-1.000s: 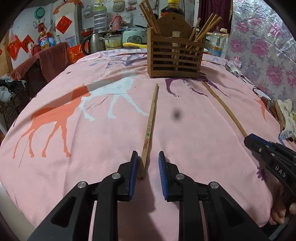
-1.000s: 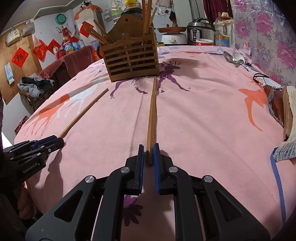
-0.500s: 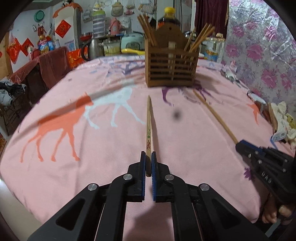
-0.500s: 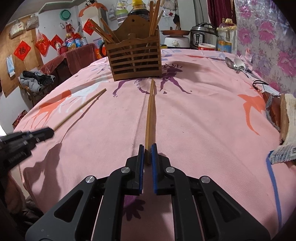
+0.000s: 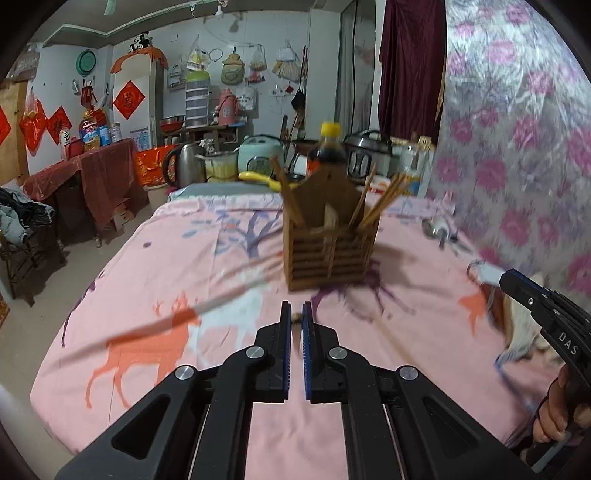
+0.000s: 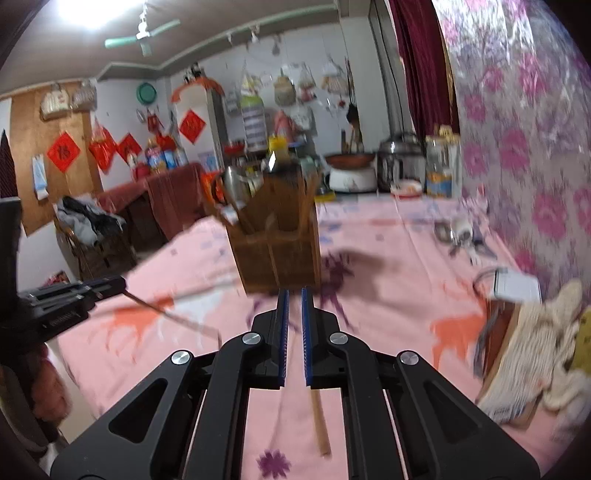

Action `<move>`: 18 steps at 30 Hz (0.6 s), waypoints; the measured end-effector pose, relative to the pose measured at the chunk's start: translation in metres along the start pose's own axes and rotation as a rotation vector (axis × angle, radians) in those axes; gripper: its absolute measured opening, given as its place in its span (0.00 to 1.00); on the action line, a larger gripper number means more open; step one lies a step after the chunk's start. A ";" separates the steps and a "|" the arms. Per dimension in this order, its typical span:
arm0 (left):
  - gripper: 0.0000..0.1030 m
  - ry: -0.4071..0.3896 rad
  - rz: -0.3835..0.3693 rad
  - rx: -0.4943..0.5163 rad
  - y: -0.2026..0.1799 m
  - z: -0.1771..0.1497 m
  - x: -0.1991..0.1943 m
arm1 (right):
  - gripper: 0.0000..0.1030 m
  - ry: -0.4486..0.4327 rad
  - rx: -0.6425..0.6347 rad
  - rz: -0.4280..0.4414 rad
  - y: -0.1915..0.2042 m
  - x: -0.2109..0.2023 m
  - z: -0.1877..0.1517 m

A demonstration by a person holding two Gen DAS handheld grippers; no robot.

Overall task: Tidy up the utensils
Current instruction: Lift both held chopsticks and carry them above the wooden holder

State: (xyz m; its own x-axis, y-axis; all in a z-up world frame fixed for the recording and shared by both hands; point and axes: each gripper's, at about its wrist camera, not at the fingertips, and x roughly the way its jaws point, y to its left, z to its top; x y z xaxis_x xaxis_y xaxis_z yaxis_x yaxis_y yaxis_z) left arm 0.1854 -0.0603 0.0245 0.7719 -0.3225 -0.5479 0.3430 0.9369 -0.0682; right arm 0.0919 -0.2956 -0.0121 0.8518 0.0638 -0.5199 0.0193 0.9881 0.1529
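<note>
Both grippers have been raised off the pink tablecloth [image 5: 229,236] since the earlier frames. One chopstick [image 5: 295,316] is clamped in the closed left gripper [image 5: 295,319], another chopstick [image 6: 320,424] in the closed right gripper [image 6: 293,302]. Farther off, the wooden utensil holder [image 5: 330,254] is seen standing on the cloth, with chopsticks inside.

Indoor light, moderately bright, comes from a ceiling lamp [image 6: 88,9] that blows out to white glare at the top of the right wrist view. Both fisheye frames bow straight lines and darken to black at the corners. Motion blur smears the holder [image 5: 330,236], the cloth [image 5: 155,280] and its prints; the gripper bodies nearest each lens stay sharp. A soft shadow [image 6: 364,260] falls beside the holder.
</note>
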 end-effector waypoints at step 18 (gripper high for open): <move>0.06 0.020 -0.003 -0.011 0.006 0.015 0.014 | 0.37 0.392 0.026 -0.002 -0.026 0.029 -0.139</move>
State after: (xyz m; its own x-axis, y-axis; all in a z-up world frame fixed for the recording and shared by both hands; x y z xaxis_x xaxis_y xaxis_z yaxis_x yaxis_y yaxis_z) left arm 0.2066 -0.0617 0.0292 0.7601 -0.3223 -0.5643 0.3392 0.9374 -0.0785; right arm 0.0435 -0.2997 -0.1482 0.5874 0.1152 -0.8010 0.0382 0.9848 0.1697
